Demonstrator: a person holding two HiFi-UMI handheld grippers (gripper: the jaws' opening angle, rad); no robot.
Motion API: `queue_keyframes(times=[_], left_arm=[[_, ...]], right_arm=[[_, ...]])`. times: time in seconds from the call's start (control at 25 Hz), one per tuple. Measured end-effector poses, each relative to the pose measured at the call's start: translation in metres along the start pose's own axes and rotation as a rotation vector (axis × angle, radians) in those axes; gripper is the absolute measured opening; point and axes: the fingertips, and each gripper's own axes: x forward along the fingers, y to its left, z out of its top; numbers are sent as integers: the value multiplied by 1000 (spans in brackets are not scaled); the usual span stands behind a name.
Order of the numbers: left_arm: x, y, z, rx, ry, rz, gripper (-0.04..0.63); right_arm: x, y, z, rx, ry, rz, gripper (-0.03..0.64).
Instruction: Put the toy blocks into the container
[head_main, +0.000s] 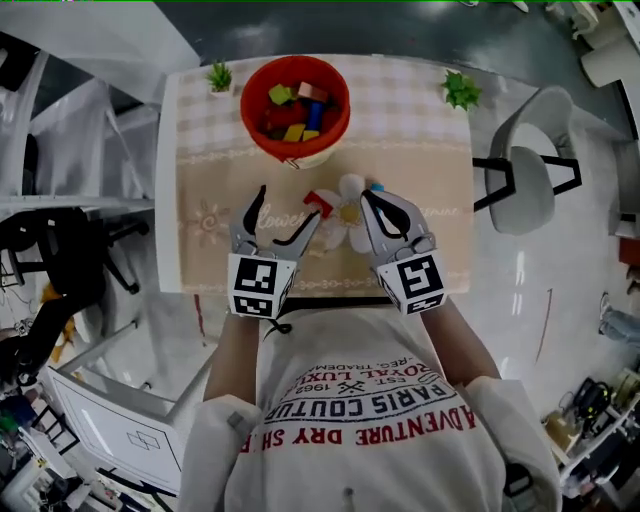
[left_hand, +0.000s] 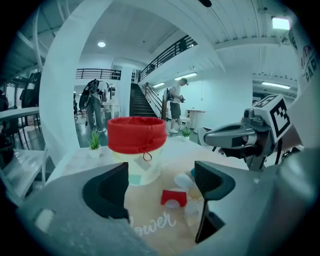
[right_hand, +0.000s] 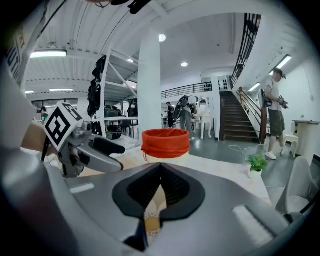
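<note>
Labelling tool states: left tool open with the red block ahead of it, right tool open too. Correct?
No: the right tool is shut, jaws together with nothing between them, as the right gripper view shows. The left tool is open with the red block ahead of it.

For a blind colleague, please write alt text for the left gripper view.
The open left tongs frame a red block on the table, gripping nothing. Behind it stands the red-rimmed container; the right tongs show at the right.

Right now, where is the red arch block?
The red arch block lies mid-table in the head view, just ahead of the open left gripper, nearer the person than the red container.
</note>
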Motion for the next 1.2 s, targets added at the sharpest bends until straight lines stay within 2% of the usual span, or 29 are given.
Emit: queue_keyframes(times=[0.36, 0.52, 0.64, 0.72, 0.8, 0.92, 1.0, 1.2], left_arm=[[3, -51, -92, -95, 124, 28, 408], [9, -68, -125, -102, 174, 32, 402], [9, -71, -145, -104, 213, 48, 371], [9, -71, -154, -83, 237, 63, 335], [10, -71, -159, -50, 264, 69, 269], [10, -73, -161, 5, 298, 61, 217], [9, -75, -164, 24, 311, 54, 158], [6, -72, -160, -36, 296, 28, 156]], right_arm=[[2, 9, -45, 6, 56, 87, 0], [7, 6, -61, 13, 74, 88, 0], [8, 7, -69, 17, 83, 96, 0], [8, 8, -72, 16, 91, 104, 0], [8, 9, -75, 13, 98, 109, 0], [8, 9, -75, 15, 101, 111, 0], [8, 9, -74, 14, 99, 112, 0], [8, 9, -69, 10, 88, 105, 0]])
